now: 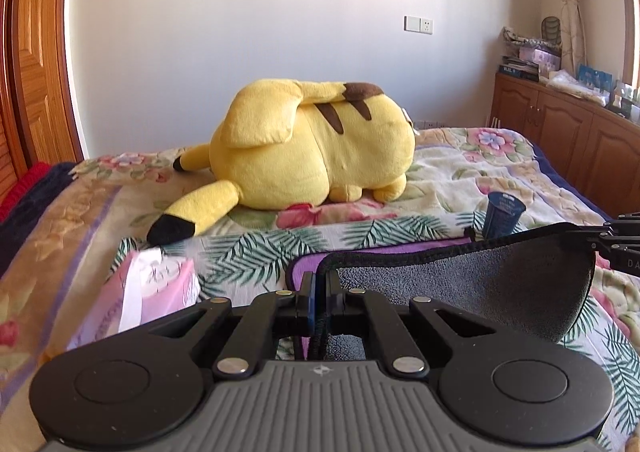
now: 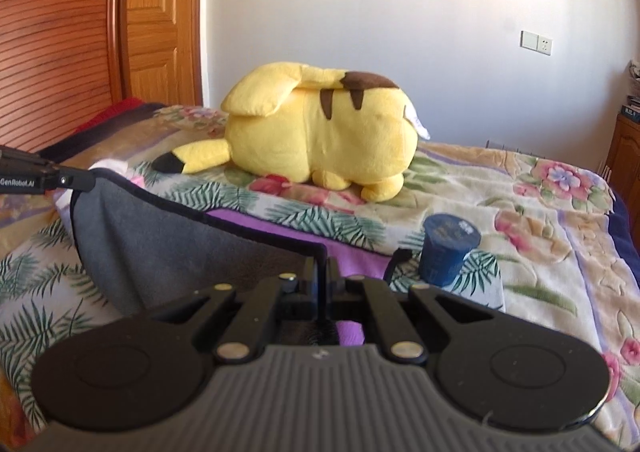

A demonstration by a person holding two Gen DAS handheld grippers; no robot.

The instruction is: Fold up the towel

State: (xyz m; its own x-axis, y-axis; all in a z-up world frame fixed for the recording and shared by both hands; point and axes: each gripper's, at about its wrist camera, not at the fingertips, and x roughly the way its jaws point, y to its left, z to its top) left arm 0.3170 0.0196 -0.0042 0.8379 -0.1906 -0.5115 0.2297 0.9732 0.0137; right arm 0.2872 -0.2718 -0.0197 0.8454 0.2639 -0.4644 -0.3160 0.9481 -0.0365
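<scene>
The towel (image 1: 480,288) is grey on one side and purple on the other, with a dark hem. It hangs stretched between my two grippers above the bed. My left gripper (image 1: 320,292) is shut on one corner of the towel. My right gripper (image 2: 322,276) is shut on the other corner, and the towel (image 2: 160,248) sags to the left of it. The right gripper also shows at the right edge of the left wrist view (image 1: 600,240). The left gripper shows at the left edge of the right wrist view (image 2: 80,181). The purple part (image 2: 288,232) lies on the bed.
A big yellow plush toy (image 1: 312,147) lies on the floral bedspread (image 1: 460,171) behind the towel. A dark blue cup (image 2: 448,252) stands on the bed at the right. A pink tissue pack (image 1: 140,292) lies at the left. Wooden cabinets (image 1: 560,131) and a wardrobe (image 2: 60,31) flank the bed.
</scene>
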